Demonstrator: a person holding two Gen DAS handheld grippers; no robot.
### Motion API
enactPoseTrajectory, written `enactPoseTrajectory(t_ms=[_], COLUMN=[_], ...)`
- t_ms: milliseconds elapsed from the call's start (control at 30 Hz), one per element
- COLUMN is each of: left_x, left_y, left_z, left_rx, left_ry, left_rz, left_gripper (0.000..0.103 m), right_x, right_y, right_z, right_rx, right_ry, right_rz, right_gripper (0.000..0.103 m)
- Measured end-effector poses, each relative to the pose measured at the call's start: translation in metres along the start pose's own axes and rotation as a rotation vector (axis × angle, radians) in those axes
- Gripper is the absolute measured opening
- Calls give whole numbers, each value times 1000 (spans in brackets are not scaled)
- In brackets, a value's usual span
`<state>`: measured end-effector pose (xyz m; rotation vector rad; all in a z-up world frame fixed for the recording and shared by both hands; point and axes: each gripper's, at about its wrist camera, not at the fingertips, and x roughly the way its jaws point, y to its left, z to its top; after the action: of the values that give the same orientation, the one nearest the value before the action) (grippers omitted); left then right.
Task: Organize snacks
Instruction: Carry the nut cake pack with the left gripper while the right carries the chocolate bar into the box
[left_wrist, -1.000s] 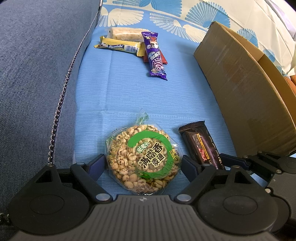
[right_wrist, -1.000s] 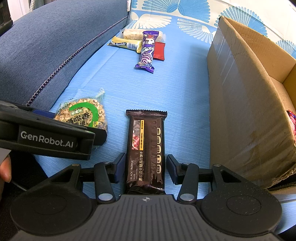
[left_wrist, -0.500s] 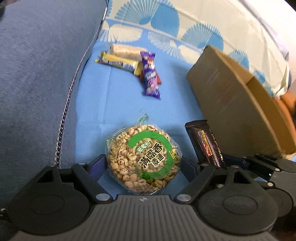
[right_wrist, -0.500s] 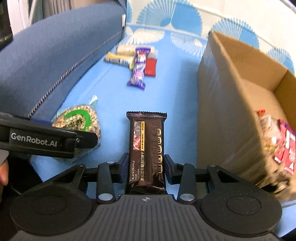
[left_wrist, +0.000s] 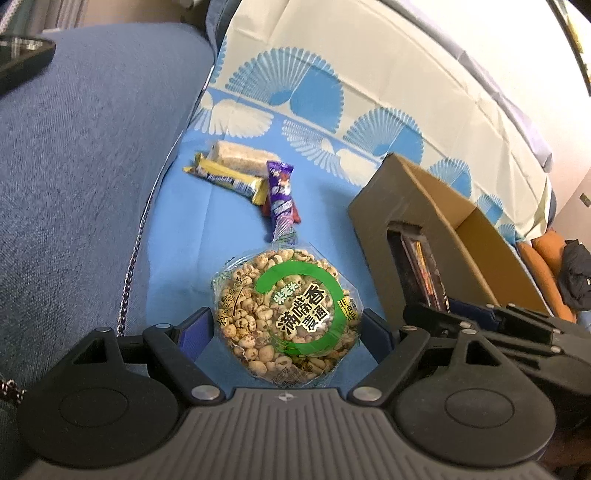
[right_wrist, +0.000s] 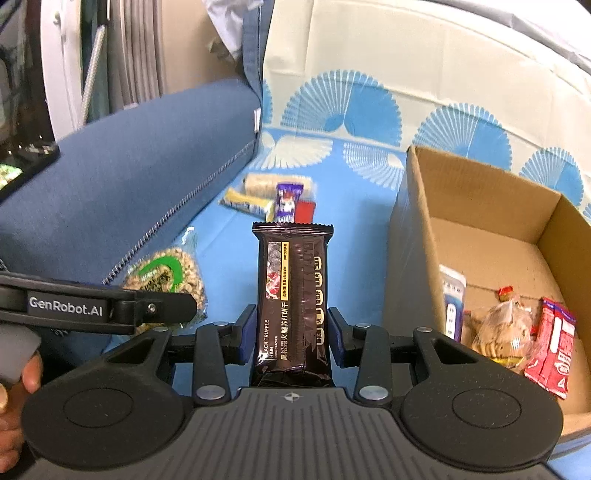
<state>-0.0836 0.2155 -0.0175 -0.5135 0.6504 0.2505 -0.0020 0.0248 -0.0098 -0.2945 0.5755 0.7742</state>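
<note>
Snacks (left_wrist: 240, 177) beyond puffed-grain pack (left_wrist: 286, 314) in left jaws, dark bar (right_wrist: 291, 306) in right jaws, beside box (right_wrist: 480, 229).

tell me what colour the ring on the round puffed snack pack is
Green, on the round puffed snack pack; clearest in the left wrist view.

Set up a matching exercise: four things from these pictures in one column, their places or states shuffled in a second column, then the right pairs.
Things:
1. round puffed-grain snack
2. black truffle cracker pack
3. purple snack bar
4. red sachets

Places or states:
A. inside the cardboard box
B. lying on the blue sofa cover beside a yellow bar
C. held between the left gripper's pads
D. held between the right gripper's pads

Pairs: 1-C, 2-D, 3-B, 4-A
</note>
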Motion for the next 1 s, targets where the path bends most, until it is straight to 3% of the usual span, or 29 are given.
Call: enactPoseTrajectory(t_ms=[233, 567, 800, 1000], left_x=[-1, -3, 0, 21], left_y=[-5, -27, -77, -139], left_z=[3, 11, 36, 68], left_rx=[-30, -151, -122, -94], left_ry=[6, 27, -7, -28], left_rz=[17, 33, -21, -107], left_gripper=[88, 88, 88, 88], right_x=[-19, -40, -57, -70], right_y=[-13, -53, -88, -127], right_z=[15, 31, 38, 46], right_rx=[51, 162, 257, 338], right_ry=[-104, -193, -255, -310], right_rz=[55, 79, 55, -23], right_gripper=[41, 41, 41, 41])
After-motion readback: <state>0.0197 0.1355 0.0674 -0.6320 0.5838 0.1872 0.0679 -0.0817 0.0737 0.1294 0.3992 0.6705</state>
